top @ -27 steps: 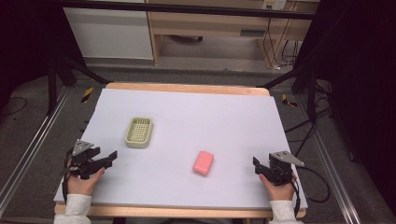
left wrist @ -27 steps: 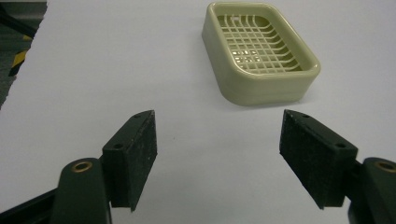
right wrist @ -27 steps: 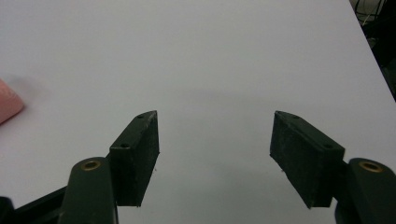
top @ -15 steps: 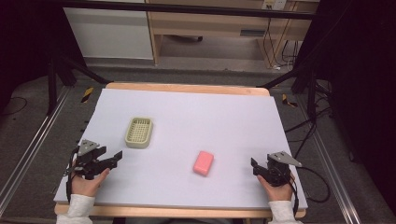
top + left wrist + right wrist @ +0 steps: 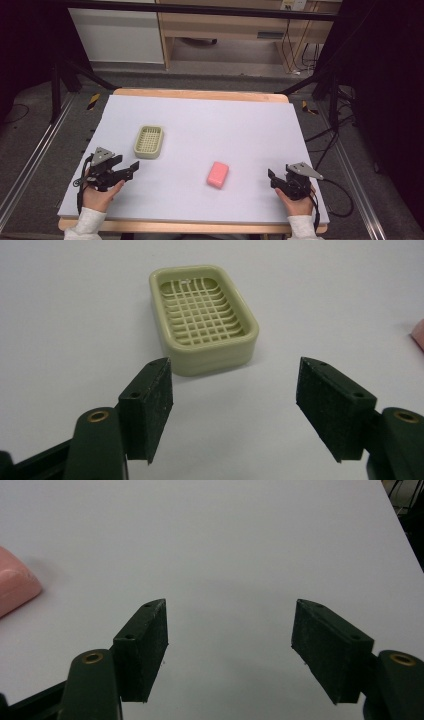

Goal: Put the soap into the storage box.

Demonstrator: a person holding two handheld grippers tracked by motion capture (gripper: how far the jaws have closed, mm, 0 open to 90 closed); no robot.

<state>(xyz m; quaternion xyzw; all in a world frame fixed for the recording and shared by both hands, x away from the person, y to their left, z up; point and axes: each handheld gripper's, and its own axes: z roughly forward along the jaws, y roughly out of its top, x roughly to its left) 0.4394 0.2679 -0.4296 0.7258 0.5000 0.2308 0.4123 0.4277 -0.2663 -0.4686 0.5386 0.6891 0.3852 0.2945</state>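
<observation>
Approaching the soap dish (image 5: 204, 317) squarely, keep the left tool (image 5: 234, 405) spread; the right tool (image 5: 230, 647) is spread, empty.

Wooden cabinet (image 5: 235, 30) behind white table (image 5: 225, 125)

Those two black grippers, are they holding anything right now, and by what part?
Nothing is held. The left gripper is open, with the soap dish lying beyond its fingers. The right gripper is open over bare table, the pink soap off to one side.
</observation>
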